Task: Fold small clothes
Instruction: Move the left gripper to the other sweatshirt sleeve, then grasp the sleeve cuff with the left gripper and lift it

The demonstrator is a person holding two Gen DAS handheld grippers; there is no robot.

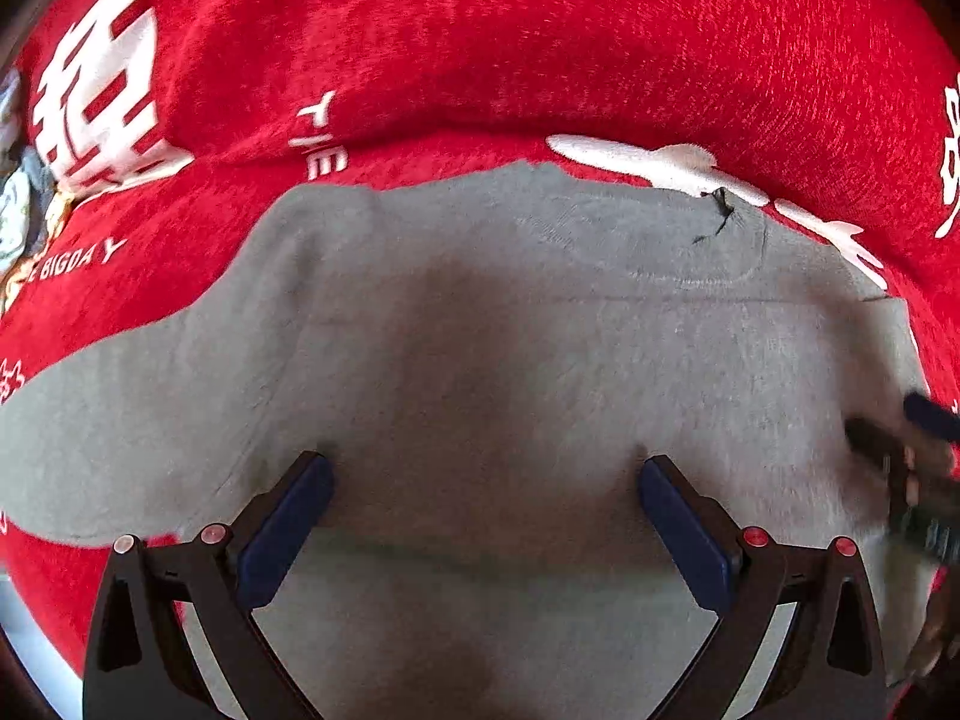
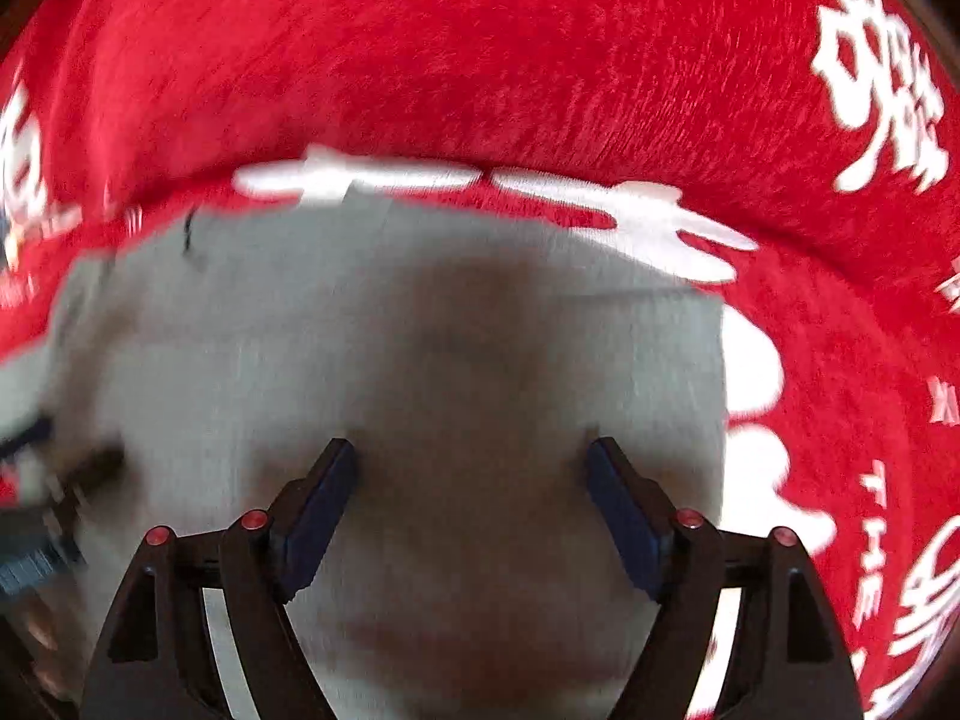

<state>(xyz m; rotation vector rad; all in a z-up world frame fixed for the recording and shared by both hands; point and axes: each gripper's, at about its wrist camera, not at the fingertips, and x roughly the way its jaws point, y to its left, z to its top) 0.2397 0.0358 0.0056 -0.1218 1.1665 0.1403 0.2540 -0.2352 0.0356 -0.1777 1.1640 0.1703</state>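
A small grey knitted garment (image 1: pixel 480 348) lies flat on a red cloth, with a sleeve running out to the left and a small black mark near its top edge. My left gripper (image 1: pixel 483 471) is open just above the garment's lower middle, holding nothing. In the right wrist view the same garment (image 2: pixel 420 360) is blurred. My right gripper (image 2: pixel 471 459) is open over its right half, empty. The right gripper also shows at the right edge of the left wrist view (image 1: pixel 912 456).
The red fleece cloth (image 1: pixel 540 48) with white lettering covers the surface all around and rises in a fold behind the garment. A patterned item (image 1: pixel 18 192) lies at the far left edge. The left gripper shows blurred at the left edge of the right wrist view (image 2: pixel 36 492).
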